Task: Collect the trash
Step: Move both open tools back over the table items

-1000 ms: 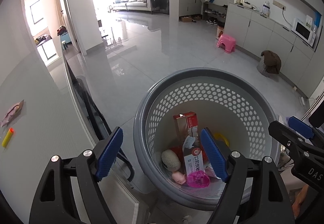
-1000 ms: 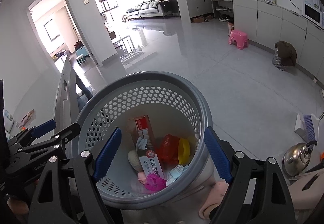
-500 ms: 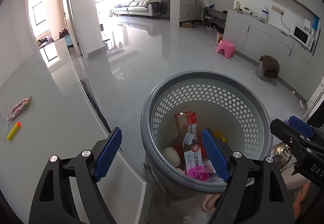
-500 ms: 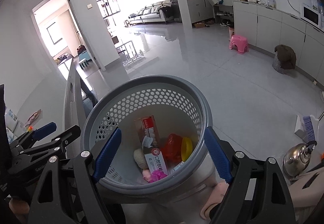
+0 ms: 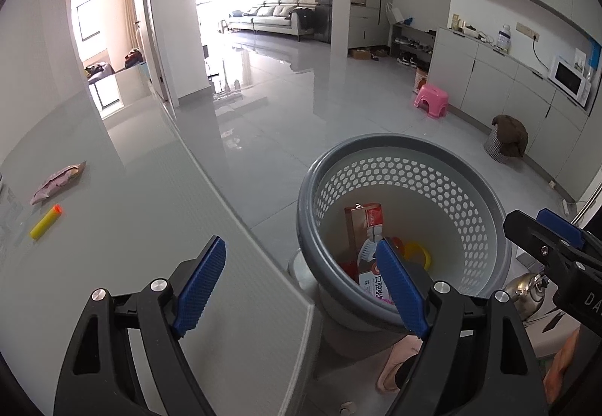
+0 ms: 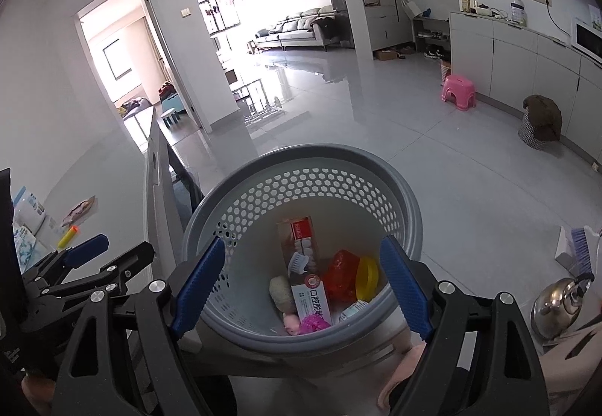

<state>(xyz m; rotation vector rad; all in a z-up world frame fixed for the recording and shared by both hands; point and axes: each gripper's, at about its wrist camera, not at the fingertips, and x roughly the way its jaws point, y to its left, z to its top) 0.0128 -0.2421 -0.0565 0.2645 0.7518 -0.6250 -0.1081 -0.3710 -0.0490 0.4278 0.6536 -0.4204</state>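
**Next pickup from the table**

Both the left gripper (image 5: 301, 284) and the right gripper (image 6: 303, 284) are held with jaws apart and nothing between them. The grey basket (image 6: 410, 205) beside the table (image 5: 124, 250) already holds a toothpaste box (image 6: 306, 265) and other scraps. The yellow foam dart (image 5: 46, 222) and the wrapper (image 5: 56, 182) are best approached low, jaws straddling each piece, with the basket rim avoided

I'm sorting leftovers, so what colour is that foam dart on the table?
The foam dart is yellow with an orange tip, clearest in the left wrist view.
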